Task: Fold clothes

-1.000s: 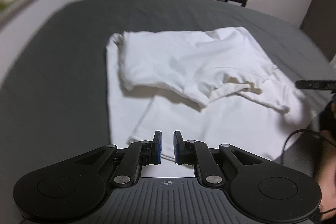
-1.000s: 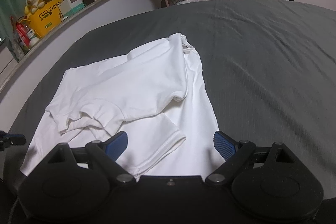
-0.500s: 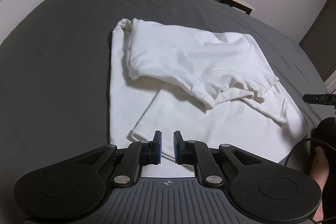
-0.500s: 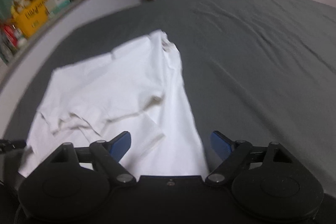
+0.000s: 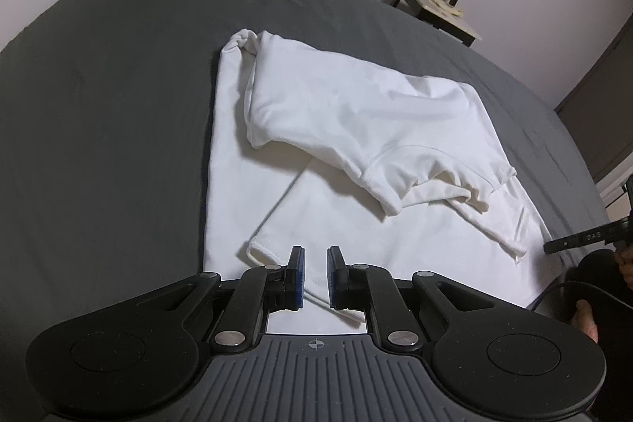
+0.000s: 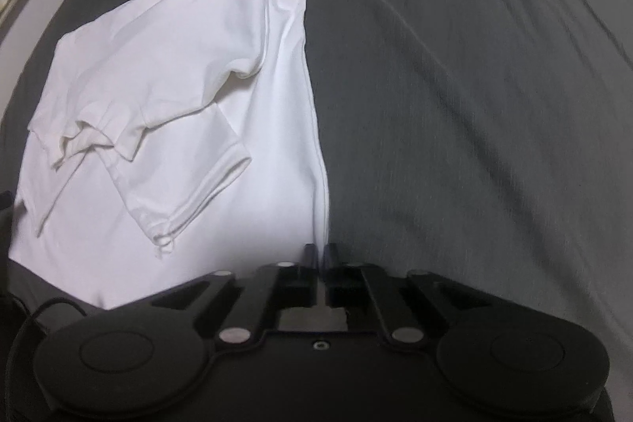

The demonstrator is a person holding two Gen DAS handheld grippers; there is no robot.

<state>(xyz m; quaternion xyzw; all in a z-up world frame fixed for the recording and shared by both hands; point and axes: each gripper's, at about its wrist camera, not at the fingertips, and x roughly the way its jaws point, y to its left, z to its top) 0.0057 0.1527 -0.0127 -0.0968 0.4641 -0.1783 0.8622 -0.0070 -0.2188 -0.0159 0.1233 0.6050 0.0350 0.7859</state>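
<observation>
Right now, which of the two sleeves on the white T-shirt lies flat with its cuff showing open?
The sleeve lying flat on the T-shirt body, cuff toward the cameras. The other sleeve is bunched and curled under the folded-over top layer.

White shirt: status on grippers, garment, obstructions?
Right gripper shut on white shirt hem corner. Left gripper narrow, hem between fingers, grip unclear. Shirt part-folded on grey bed. Nothing in the way.

The left gripper (image 5: 315,275) pointed steeply downward, its blue-padded fingers (image 5: 297,273) nearly together with a narrow gap between them. The right gripper (image 6: 320,273) tilted more steeply still, its jaws drawn fully together. A bare hand (image 5: 585,315) showed at the frame's right edge.
</observation>
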